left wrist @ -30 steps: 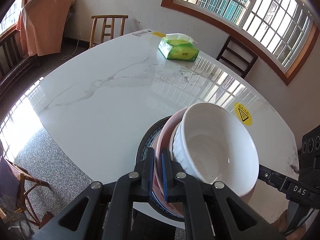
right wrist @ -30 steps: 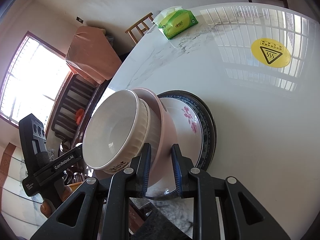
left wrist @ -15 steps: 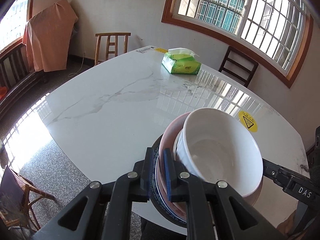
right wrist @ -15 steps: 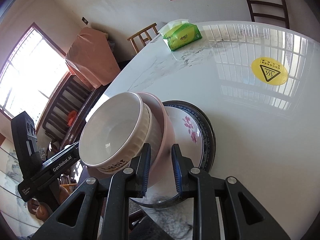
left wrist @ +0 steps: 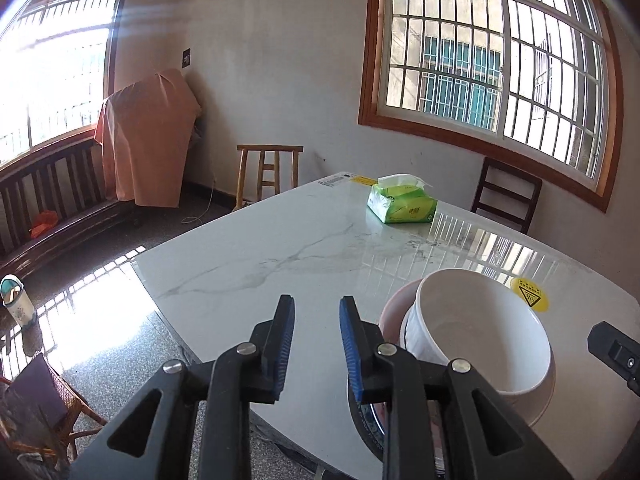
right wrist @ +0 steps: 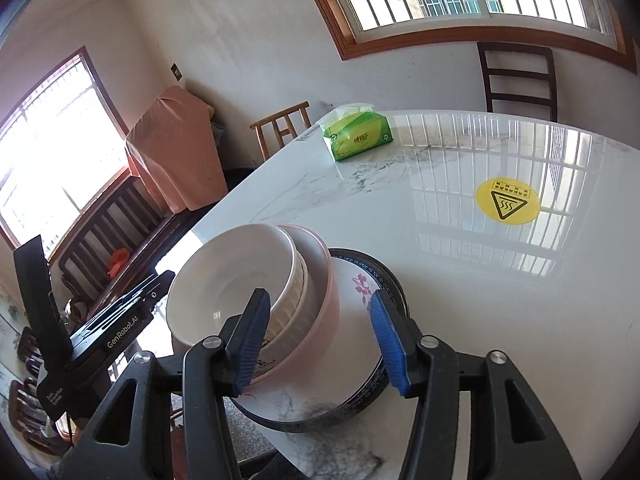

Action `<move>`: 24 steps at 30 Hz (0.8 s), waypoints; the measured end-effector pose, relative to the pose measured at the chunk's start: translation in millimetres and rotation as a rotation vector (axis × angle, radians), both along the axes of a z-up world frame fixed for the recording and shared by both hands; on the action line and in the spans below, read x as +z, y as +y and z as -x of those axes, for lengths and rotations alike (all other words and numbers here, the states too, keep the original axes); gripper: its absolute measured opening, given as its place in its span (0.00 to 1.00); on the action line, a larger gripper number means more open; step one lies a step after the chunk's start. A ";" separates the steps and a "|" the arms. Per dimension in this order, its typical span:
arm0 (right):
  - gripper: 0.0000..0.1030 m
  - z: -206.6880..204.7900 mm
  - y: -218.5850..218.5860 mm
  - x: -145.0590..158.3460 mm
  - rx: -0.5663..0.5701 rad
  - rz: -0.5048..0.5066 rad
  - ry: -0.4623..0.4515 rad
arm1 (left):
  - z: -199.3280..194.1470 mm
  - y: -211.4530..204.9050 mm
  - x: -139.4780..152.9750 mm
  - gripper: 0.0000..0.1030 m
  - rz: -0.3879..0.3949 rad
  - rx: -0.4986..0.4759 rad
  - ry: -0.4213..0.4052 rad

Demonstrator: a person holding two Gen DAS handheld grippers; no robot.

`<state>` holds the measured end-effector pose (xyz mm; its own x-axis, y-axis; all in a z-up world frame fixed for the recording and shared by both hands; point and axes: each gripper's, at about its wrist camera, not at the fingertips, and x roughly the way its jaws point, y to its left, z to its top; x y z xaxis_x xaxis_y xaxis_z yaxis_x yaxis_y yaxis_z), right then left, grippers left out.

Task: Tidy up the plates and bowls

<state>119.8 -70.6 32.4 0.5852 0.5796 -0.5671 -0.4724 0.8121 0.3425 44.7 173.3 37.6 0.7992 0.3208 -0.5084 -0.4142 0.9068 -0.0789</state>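
A white bowl (right wrist: 224, 292) sits nested in a pink bowl (right wrist: 320, 280), on a white flowered plate (right wrist: 360, 292) stacked on a dark blue-rimmed plate (right wrist: 394, 288), at the near edge of the marble table (right wrist: 480, 264). The stack also shows in the left wrist view, white bowl (left wrist: 480, 332) in pink bowl (left wrist: 394, 312). My right gripper (right wrist: 320, 340) is open, its jaws apart on either side of the bowls, touching nothing. My left gripper (left wrist: 316, 344) is open and empty, just left of the stack.
A green tissue pack (left wrist: 402, 208) lies at the table's far side, a yellow warning sticker (right wrist: 508, 202) toward the right. Wooden chairs (left wrist: 268, 172) stand around the table. A bench (left wrist: 60, 208) and a cloth-covered object (left wrist: 148, 140) stand by the left wall.
Both grippers have opened and let go of the plate and pink bowl rims. Both have drawn back and tilted up; the stack rests on the table.
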 end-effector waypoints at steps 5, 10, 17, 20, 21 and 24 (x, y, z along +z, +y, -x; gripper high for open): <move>0.79 46.4 0.8 11.1 -0.058 0.023 -0.217 | 22.2 -16.2 6.1 0.23 -0.047 -0.056 -0.007; 0.99 86.8 0.9 12.4 -0.131 0.054 -0.396 | 51.6 -27.5 13.6 0.23 -0.022 -0.065 -0.052; 1.00 122.0 -9.5 17.1 -0.173 0.083 -0.507 | 89.6 -53.2 29.6 0.51 -0.095 -0.065 -0.136; 1.00 133.7 -11.5 12.4 -0.158 0.090 -0.510 | 102.3 -68.0 35.7 0.61 -0.130 -0.117 -0.149; 1.00 137.1 -13.3 10.6 -0.156 0.088 -0.505 | 104.7 -72.2 37.4 0.65 -0.137 -0.129 -0.145; 1.00 143.7 -19.6 6.4 -0.160 0.078 -0.493 | 113.9 -83.1 41.5 0.69 -0.153 -0.146 -0.155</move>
<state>-23.8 -90.2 38.9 0.8711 0.4282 -0.2403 -0.4304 0.9014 0.0462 -69.3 90.2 79.2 0.9071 0.2602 -0.3309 -0.2716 0.9623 0.0120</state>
